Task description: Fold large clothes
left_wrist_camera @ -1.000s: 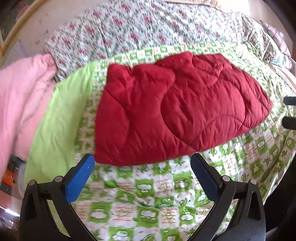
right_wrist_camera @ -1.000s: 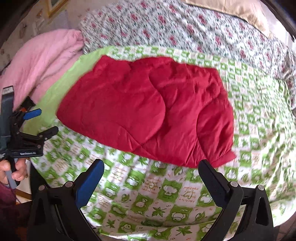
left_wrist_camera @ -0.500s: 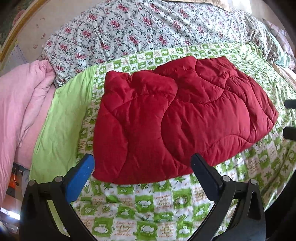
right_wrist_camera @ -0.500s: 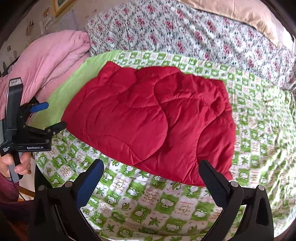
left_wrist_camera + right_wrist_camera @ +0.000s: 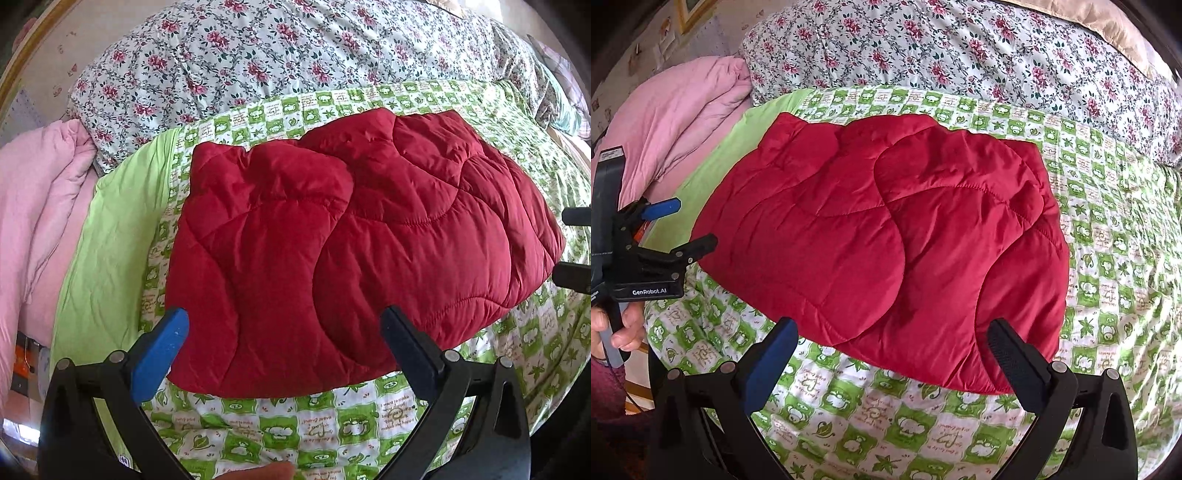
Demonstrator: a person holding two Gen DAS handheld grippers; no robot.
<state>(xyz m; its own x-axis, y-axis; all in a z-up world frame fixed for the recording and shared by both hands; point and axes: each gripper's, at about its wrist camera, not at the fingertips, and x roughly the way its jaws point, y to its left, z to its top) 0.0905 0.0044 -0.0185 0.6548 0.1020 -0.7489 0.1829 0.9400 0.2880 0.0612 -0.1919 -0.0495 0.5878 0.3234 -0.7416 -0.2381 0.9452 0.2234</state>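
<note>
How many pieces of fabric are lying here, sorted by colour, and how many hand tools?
Red: 1, the quilted red jacket
Green: 1, the green checked sheet
Pink: 1, the pink blanket
Floral: 1, the floral quilt
Tools: 2, left tool and right tool, both open
Total: 6

A green-and-white checked cartoon-print bedsheet (image 5: 1108, 229) covers the bed — its plain lime-green edge (image 5: 110, 251) at the left. Behind lies a rose-patterned floral quilt (image 5: 960, 48); a bunched pink comforter (image 5: 676, 114) sits beside it.

A bed's green cartoon-print sheet (image 5: 1108, 221) carries a folded red quilted jacket (image 5: 886, 236), floral duvet (image 5: 960, 48) and pink comforter (image 5: 676, 118).
</note>
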